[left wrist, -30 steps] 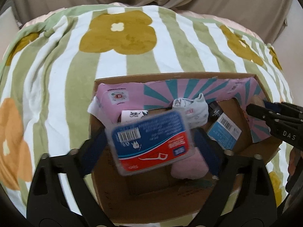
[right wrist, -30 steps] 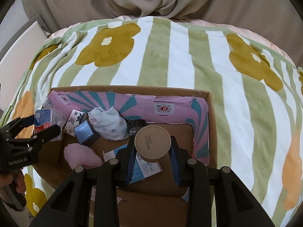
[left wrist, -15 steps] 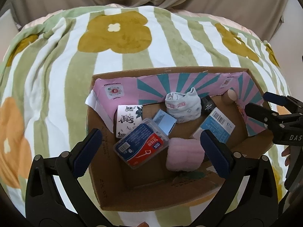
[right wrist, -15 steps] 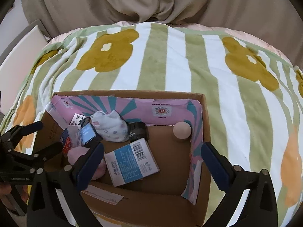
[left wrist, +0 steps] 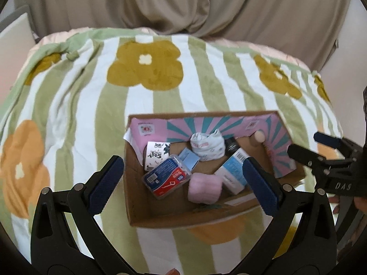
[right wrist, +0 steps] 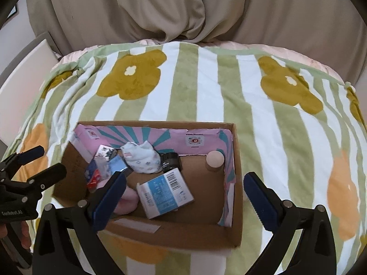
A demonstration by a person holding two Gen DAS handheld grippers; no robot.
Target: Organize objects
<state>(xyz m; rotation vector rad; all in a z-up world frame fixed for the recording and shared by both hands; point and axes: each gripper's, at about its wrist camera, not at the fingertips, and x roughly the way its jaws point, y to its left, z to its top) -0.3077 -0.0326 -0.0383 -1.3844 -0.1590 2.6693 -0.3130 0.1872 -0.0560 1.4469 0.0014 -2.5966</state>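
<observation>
1. The blanket has green and white stripes with mustard and orange flowers.
2. The cardboard box is brown, lined in pink with teal rays along its 12 o'clock wall.
3. The floss case is blue and red.
4. The rolled cloth is plain pink.
5. The packet is white and light blue with a barcode.
6. The sock is white with small pale prints.
7. The curtain at 12 o'clock is beige.

left gripper held with jaws spread wide and nothing between them, right gripper likewise spread and bare, side by side, both angled downward
</observation>
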